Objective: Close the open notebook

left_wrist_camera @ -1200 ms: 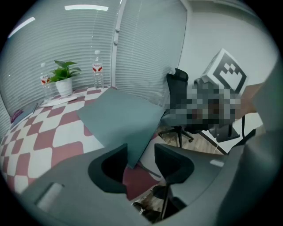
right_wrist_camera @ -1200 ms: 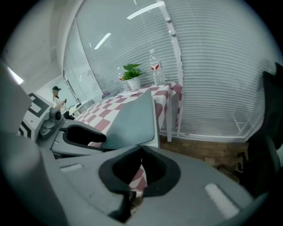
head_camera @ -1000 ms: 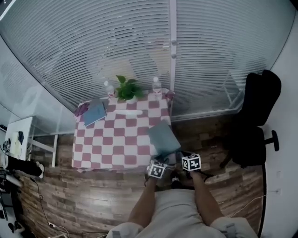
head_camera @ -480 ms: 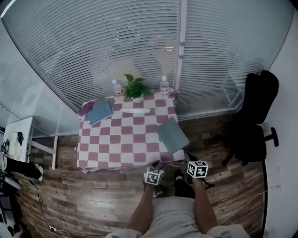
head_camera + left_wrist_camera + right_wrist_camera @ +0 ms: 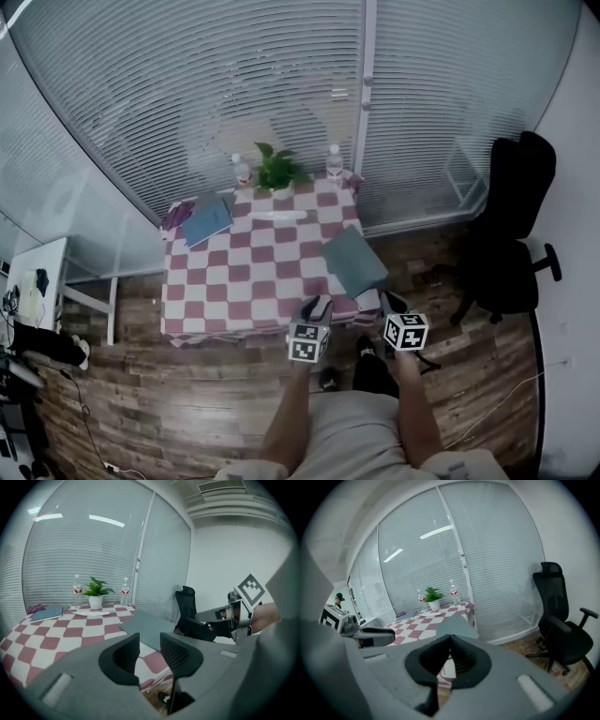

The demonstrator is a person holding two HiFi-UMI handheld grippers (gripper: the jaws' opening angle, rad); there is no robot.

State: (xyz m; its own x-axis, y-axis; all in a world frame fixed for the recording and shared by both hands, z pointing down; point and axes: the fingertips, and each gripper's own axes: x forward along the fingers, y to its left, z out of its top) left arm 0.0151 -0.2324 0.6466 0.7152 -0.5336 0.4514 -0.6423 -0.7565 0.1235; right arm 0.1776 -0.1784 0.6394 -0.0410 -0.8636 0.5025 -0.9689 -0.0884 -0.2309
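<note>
Notebook: lower right of the checked worktop, apparently overhanging its right edge. Left gripper: fingers narrowly apart, just been closing, nothing between. Right gripper: fingers together, empty. Risk, in my judgement: a sideways nudge slides the notebook off.

No words, brand names or numbers can be read. The two water bottles at the far edge of the table, one on each side of the potted plant, wear red-and-white labels, but their print is too small to make out. The marker cubes bear only black-and-white square patterns, no letters.
</note>
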